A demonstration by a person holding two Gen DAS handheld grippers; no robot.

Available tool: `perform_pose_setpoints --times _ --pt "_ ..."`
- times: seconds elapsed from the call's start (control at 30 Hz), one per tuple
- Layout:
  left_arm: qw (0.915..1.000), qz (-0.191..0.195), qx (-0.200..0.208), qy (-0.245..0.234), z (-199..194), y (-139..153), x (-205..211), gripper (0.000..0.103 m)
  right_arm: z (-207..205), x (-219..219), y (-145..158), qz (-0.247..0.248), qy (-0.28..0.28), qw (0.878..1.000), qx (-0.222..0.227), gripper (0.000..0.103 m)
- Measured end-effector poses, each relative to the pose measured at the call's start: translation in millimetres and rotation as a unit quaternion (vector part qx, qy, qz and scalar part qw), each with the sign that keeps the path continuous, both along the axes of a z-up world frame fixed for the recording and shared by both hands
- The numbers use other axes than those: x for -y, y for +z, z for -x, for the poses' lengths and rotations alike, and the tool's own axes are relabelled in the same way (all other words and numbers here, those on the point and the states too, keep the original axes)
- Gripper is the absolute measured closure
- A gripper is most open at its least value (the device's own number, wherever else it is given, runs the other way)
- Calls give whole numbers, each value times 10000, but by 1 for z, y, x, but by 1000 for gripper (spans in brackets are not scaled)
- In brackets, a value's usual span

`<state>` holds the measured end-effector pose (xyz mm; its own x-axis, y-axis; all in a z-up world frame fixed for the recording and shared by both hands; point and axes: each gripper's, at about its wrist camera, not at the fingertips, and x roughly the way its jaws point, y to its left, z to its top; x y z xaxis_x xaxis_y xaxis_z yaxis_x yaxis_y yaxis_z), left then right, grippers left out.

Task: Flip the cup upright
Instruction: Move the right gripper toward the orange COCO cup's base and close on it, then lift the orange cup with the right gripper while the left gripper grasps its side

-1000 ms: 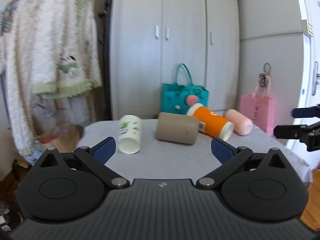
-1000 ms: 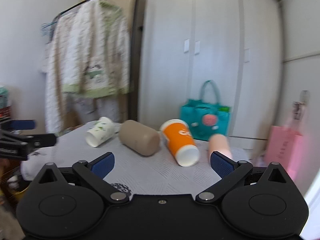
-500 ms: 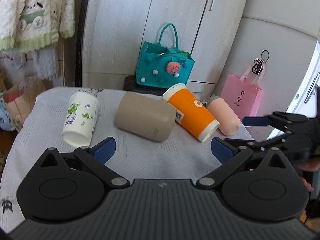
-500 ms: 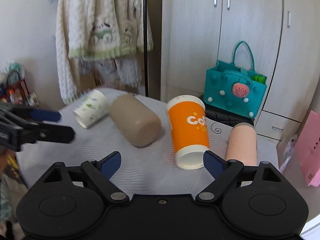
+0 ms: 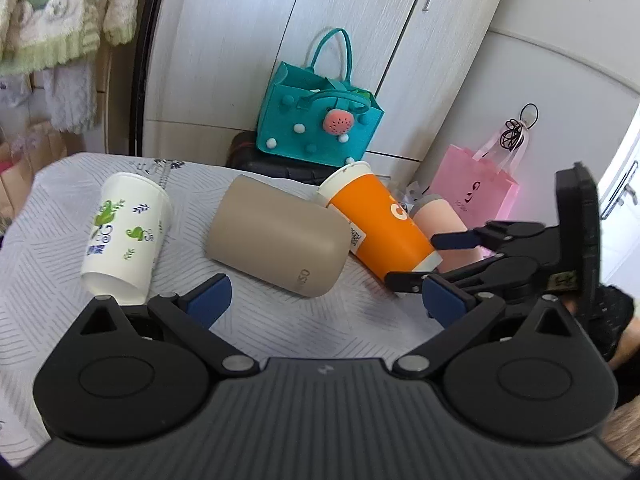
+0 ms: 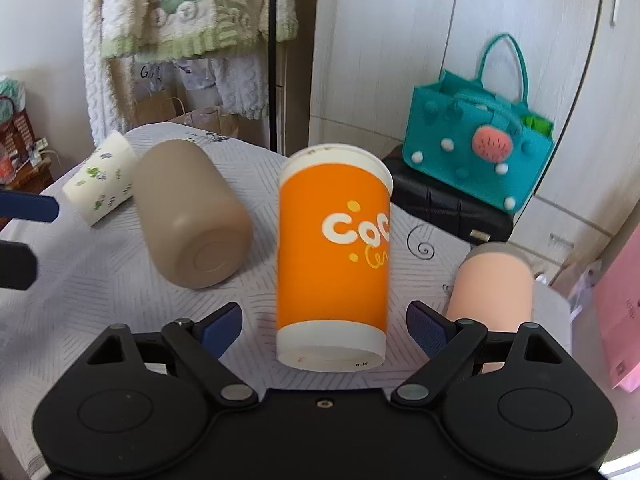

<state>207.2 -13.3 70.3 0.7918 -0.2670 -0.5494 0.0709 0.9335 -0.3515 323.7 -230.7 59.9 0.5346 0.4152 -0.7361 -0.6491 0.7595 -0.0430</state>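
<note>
Several cups lie on their sides on the table (image 5: 48,264). An orange paper cup (image 6: 334,264) lies with its base toward my right gripper (image 6: 324,322), which is open with its jaws on either side of the base, not touching. The orange cup also shows in the left wrist view (image 5: 380,226). A beige cup (image 5: 276,240) (image 6: 192,216), a white leaf-print cup (image 5: 126,236) (image 6: 102,182) and a pink cup (image 6: 494,292) (image 5: 444,224) lie beside it. My left gripper (image 5: 324,298) is open and empty, in front of the beige cup.
The table has a grey patterned cloth (image 6: 80,280). Behind it a teal bag (image 5: 320,120) sits on a black case (image 6: 444,204), a pink bag (image 5: 472,188) hangs on the right, and clothes (image 6: 188,8) hang on a rack at the left.
Both grippers have moved forward and down toward the cups. The right gripper has closed in on the orange cup, whose base now lies between its open jaws.
</note>
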Motion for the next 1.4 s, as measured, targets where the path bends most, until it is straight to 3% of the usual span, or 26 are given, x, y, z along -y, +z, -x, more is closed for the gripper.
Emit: perform_pose_setpoints --times 0.13,0.2,0.5,0.7,0.97,1.13,1.4 --pt "10000 -60 -6 2 -9 -2 3 0 -11 -2 -6 -32 4 10000 -94 14" --pt "10000 -5 -51 -6 -12 -3 3 0 -15 -4 -8 -36 9 9999 -137 32" --pt "9999 22 -150 -33 -14 -11 7 0 2 10 4 -226 -228 9995 -16 31" --pt "9991 316 -247 -110 1 -15 5 0 33 25 15 -275 -405 9987 137 31" --pt "9991 349 -113 -204 29 -7 6 0 79 37 24 -151 -636 9977 190 31" --pt "9984 382 -179 -377 42 -7 7 0 107 43 15 -378 -731 9966 -72 31" --pt "9991 326 7 -267 70 -4 -4 0 142 25 6 -792 -484 9942 -538 31"
